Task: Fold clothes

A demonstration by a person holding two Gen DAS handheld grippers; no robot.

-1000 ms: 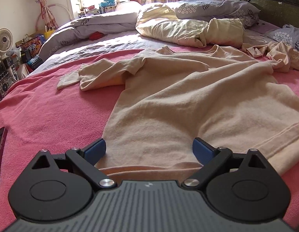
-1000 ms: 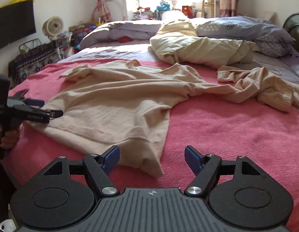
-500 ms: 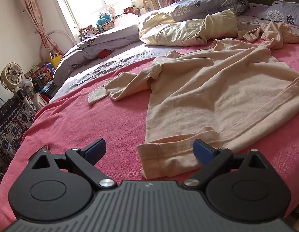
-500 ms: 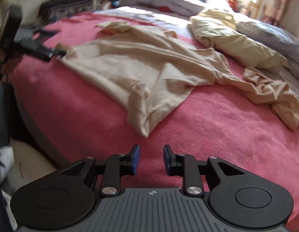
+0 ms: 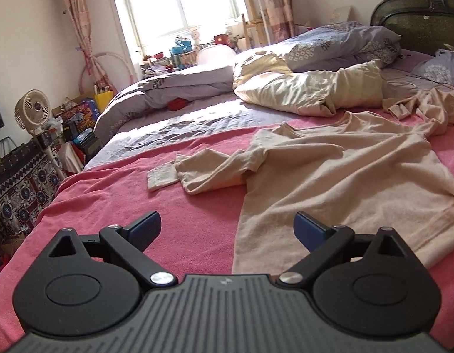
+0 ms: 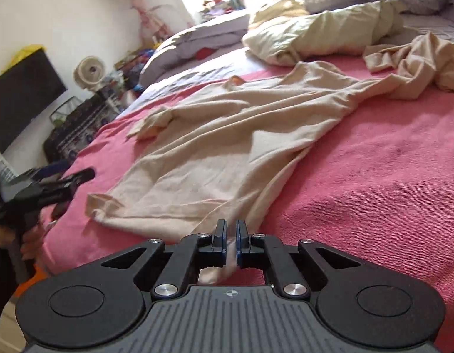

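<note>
Your left gripper [image 5: 227, 229] is wide open and holds nothing. It hangs over the pink blanket [image 5: 115, 206], and the near edge of the beige shirt [image 5: 329, 176] lies between its fingers, closer to the right one. From this camera the shirt spreads from 6 o'clock toward 1 o'clock, with one sleeve [image 5: 209, 173] lying out at 11 o'clock.

Your right gripper [image 6: 230, 241] is closed to a narrow gap on the hem corner of the shirt [image 6: 215, 153]; pale cloth shows between the blue pads [image 6: 221, 238] and bunches behind them. In this view the shirt runs up toward 1 o'clock, and the left gripper [image 6: 77, 176] is seen at 9 o'clock, just beside the other hem corner. A cream pillow [image 6: 315, 29] lies at 12 o'clock.
</note>
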